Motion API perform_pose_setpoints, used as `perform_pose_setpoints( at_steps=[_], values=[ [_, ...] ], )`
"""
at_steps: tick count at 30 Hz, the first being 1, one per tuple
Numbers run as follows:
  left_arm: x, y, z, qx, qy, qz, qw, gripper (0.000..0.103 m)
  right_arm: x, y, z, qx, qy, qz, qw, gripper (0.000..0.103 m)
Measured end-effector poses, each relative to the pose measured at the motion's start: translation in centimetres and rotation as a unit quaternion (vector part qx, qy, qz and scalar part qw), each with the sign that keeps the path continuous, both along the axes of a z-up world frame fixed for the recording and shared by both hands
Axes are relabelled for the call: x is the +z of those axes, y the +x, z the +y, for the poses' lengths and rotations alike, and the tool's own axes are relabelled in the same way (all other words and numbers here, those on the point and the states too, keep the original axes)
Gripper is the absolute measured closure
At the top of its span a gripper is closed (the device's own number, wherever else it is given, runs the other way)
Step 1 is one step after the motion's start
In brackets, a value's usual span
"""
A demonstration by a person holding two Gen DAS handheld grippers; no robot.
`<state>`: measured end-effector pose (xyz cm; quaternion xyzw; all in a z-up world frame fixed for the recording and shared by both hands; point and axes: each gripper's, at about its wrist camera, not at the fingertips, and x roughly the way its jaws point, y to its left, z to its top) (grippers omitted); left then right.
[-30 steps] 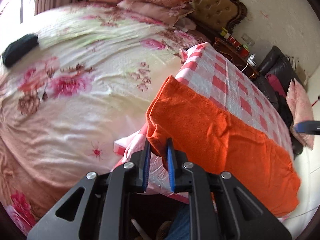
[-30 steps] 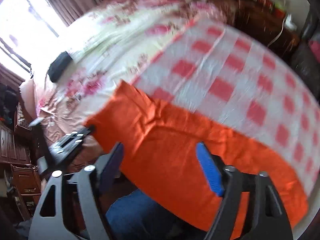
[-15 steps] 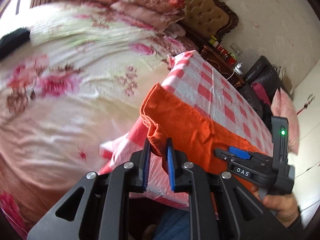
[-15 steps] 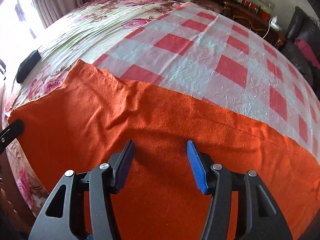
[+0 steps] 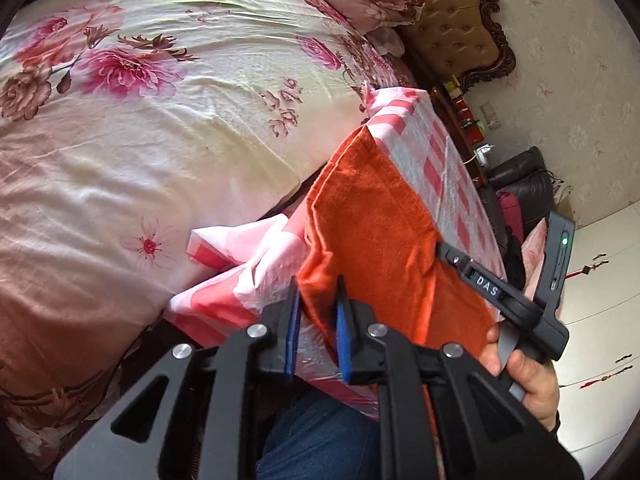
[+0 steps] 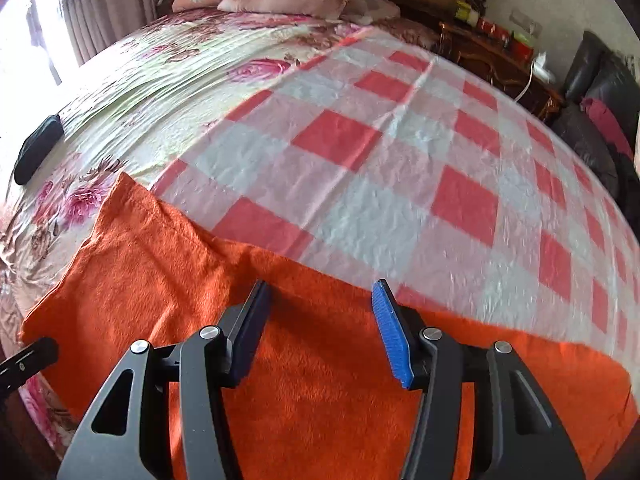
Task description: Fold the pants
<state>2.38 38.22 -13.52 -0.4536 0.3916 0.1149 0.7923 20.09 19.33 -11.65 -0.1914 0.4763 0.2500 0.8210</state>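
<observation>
Tongs (image 5: 460, 258) marked "DAS", over pants (image 5: 376, 216)

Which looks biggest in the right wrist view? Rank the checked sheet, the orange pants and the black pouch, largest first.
1. Checked sheet, which fills most of the view.
2. Orange pants, close behind, though they lie nearest the camera, so that gap is unsure.
3. Black pouch, clearly smallest, far off on the floral bedspread.

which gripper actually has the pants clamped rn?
The left gripper: its blue pads are pinched on the orange pants edge. The right gripper is open, pads spread above the fabric.
</observation>
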Motion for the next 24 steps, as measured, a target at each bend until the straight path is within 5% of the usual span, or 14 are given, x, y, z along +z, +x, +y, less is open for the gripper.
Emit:
perform_pose_setpoints(
  at_steps=[5, 7, 9, 11, 13, 14, 17, 20, 24],
  values=[
    [0.7, -0.1, -0.2, 0.008, 0.027, 0.012, 0.9995, 0.091, 0.9, 0.7, -1.2, -0.019, 0.044, 0.024, 0.999, 0.049],
    [1.5, 0.0, -0.5, 0.008, 0.048, 0.018, 0.9987, 0.091, 2.1, 0.1, -3.5, -0.033, 0.072, 0.03, 0.996, 0.041],
    [2.8, 0.4, -1.4, -0.002, 0.094, 0.025, 0.9952, 0.091, 2.3, -0.6, -6.1, -0.043, 0.075, 0.054, 0.995, 0.037],
    [4.8, 1.3, -3.4, -0.025, 0.178, 0.035, 0.9831, 0.091, 1.7, -0.9, -9.4, -0.065, 0.098, 0.112, 0.987, 0.037],
    [6.8, 2.3, -5.9, -0.051, 0.269, 0.039, 0.961, 0.091, 0.8, -0.8, -13.5, -0.096, 0.147, 0.177, 0.968, 0.037],
    [8.1, 3.0, -8.2, -0.071, 0.337, 0.04, 0.938, 0.091, 0.6, -0.8, -15.1, -0.106, 0.166, 0.197, 0.96, 0.037],
    [10.6, 4.8, -14.3, -0.133, 0.446, 0.013, 0.8848, 0.091, 0.5, -0.7, -18.3, -0.12, 0.208, 0.232, 0.943, 0.037],
    [10.9, 6.4, -21.9, -0.215, 0.5, -0.029, 0.8386, 0.091, 1.4, -0.3, -21.7, -0.138, 0.255, 0.24, 0.927, 0.037],
    [8.1, 6.7, -31.3, -0.325, 0.52, -0.067, 0.7871, 0.091, 1.3, 0.4, -25.0, -0.161, 0.292, 0.255, 0.908, 0.037]
  ],
)
